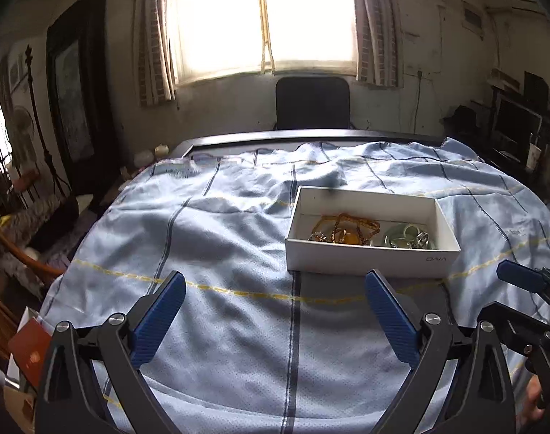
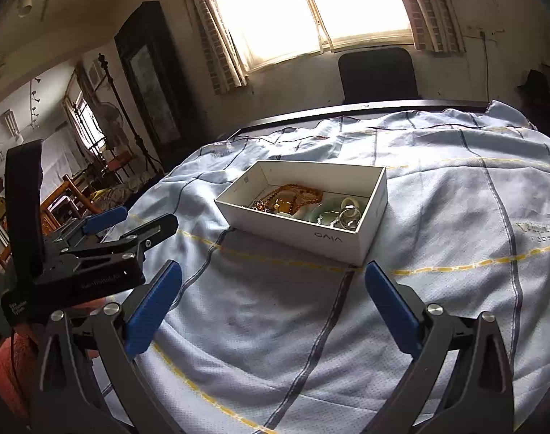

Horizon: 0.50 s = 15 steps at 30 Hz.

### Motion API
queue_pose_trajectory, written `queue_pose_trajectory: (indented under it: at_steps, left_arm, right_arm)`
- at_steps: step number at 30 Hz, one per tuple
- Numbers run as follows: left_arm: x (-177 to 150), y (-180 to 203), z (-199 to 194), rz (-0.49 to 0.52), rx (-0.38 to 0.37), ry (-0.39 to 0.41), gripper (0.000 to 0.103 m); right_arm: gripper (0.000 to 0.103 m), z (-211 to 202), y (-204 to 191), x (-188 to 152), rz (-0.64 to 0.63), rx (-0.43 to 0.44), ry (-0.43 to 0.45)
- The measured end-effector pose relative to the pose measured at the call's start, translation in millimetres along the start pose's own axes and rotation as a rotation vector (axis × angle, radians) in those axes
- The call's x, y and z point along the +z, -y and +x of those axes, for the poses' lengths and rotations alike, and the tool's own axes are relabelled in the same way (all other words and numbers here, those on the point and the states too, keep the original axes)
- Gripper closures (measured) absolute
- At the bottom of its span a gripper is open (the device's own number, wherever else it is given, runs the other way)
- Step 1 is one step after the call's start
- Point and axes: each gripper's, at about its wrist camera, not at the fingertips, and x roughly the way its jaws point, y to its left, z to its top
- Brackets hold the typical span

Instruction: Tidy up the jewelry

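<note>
A white cardboard box [image 1: 369, 258] [image 2: 332, 240] lies on the pale blue striped cloth. Inside it are an amber bead necklace [image 1: 343, 228] [image 2: 293, 195], pale green bangles [image 1: 401, 235] [image 2: 329, 213] and silver rings [image 1: 421, 240] [image 2: 350, 220]. My left gripper [image 1: 275, 289] stands open above bare cloth, just short of the box's near wall. My right gripper [image 2: 273, 282] is open too, hovering before the box's near corner with nothing between its fingers. The left gripper [image 2: 130, 222] also shows at the left of the right wrist view.
The blue cloth [image 1: 209, 238] covers a dark-edged table [image 1: 275, 137]. A black chair [image 1: 312, 103] stands behind it under a bright window. A dark cabinet [image 1: 76, 90] and a fan are at the left, shelves with clutter [image 1: 517, 123] at the right.
</note>
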Motion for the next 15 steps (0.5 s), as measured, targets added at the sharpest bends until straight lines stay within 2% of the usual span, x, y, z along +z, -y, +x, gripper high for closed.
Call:
queue_pose_trajectory:
  at_steps: [3, 7, 15]
  left_arm:
    - [1.4, 1.5, -0.3, 0.006, -0.009, -0.010, 0.004]
    - [-0.8, 5.1, -4.3, 0.021, 0.054, 0.023, 0.004]
    - [-1.4, 5.7, -1.1, 0.020, 0.049, 0.006, 0.004]
  right_arm:
    - [0.004, -1.0, -0.4, 0.4, -0.002, 0.001, 0.002]
    - [0.004, -1.0, -0.7, 0.6, -0.003, -0.005, 0.002]
    - [0.004, 0.7, 1.7, -1.9, 0.007, -0.014, -0.017]
